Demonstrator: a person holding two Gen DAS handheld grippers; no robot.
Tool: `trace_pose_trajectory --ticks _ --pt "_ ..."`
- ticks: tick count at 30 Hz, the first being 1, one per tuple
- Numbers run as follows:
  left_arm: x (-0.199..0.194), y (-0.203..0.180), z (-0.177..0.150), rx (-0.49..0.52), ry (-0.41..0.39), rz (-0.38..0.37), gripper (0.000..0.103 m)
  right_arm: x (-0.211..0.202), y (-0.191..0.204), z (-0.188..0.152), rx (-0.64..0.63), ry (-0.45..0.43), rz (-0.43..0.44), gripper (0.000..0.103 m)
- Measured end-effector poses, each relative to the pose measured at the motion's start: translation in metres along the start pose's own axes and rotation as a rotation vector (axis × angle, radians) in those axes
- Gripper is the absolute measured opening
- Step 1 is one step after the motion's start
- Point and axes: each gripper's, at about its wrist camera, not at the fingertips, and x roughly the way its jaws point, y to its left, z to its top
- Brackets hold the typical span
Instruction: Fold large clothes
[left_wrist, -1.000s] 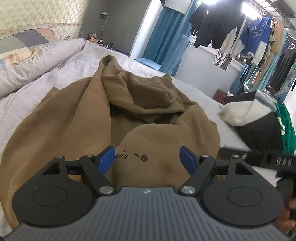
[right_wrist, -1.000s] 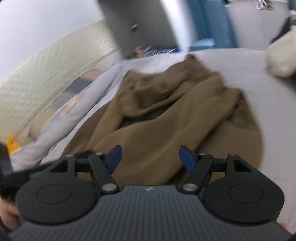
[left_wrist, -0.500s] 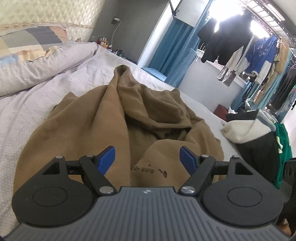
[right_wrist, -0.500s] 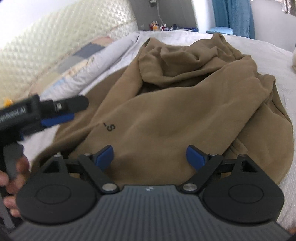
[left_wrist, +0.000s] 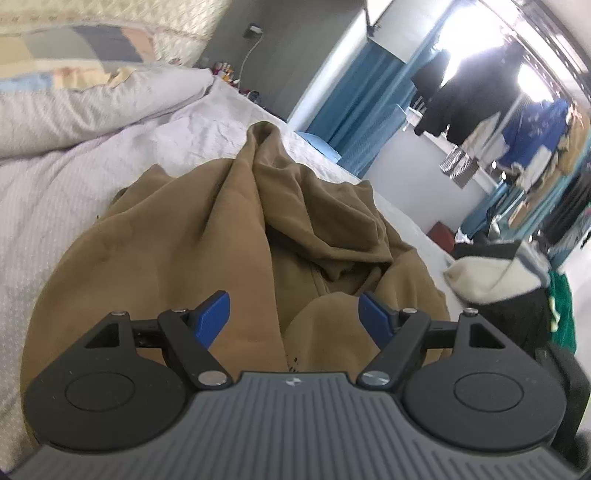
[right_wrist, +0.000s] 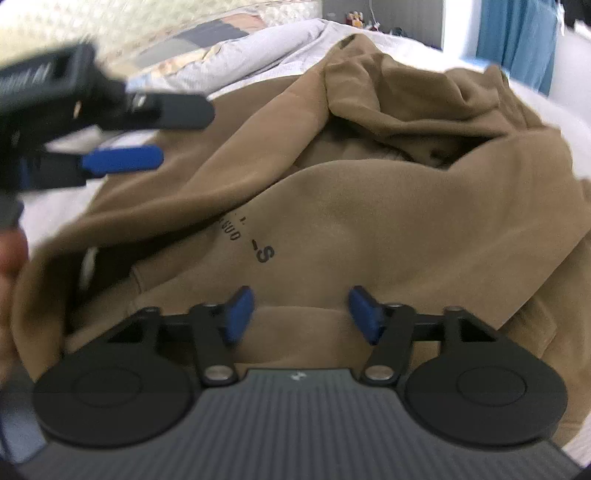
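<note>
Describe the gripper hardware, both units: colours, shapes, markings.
Both match. The left gripper and right gripper each have a ribbed grey body with a small white logo, two round black discs, black linkage arms with silver pivot screws, and blue fingers. White lettering on the left unit's side is blurred.

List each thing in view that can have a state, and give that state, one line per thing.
Brown hoodie: crumpled, unfolded, spread on the bed.
Left gripper: open, holding nothing, above the hoodie.
Right gripper: open, holding nothing, above the hoodie.
Bed sheet: wrinkled.
Pile of clothes: heaped beside the hoodie.
Hanging clothes: on a rail by the window.
</note>
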Motion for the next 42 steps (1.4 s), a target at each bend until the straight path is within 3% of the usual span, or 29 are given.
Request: trace_pose_trajectory --ticks 2,6,15,21,28,32,35,39,42 --pt "-0.001 0.006 0.001 -0.043 0.0 -0.01 0.08 -0.005 0.0 -0.001 -0.012 -0.011 -0.007 0.044" --pt "-0.005 0.012 0.004 -0.086 -0.013 -0.025 0.08 -0.027 -0.002 0.0 -0.003 -0.074 -0.023 0.011" --pt "-0.021 0.009 0.006 -0.097 -0.072 -0.054 0.08 -0.119 -0.049 0.026 0.1 -0.306 -0.076 0.008" --pt "-0.02 0.002 0.005 -0.071 -0.069 -0.062 0.08 -0.193 -0.119 0.048 0.192 -0.449 -0.204 0.008" --pt "-0.017 -0.001 0.003 -0.049 -0.064 -0.056 0.08 -0.243 -0.225 0.03 0.41 -0.539 -0.423 0.008" --pt "-0.016 -0.005 0.002 -0.028 -0.059 -0.053 0.08 -0.244 -0.289 -0.007 0.604 -0.543 -0.536 0.008" --pt "-0.014 -0.006 0.001 -0.021 -0.056 -0.044 0.08 -0.23 -0.33 -0.044 0.737 -0.497 -0.596 0.008" --pt "-0.007 -0.003 0.002 -0.024 -0.038 -0.025 0.08 -0.204 -0.371 -0.105 0.926 -0.38 -0.558 0.009" --pt "-0.005 -0.003 0.003 -0.021 -0.034 -0.011 0.08 -0.181 -0.379 -0.128 0.954 -0.328 -0.559 0.009"
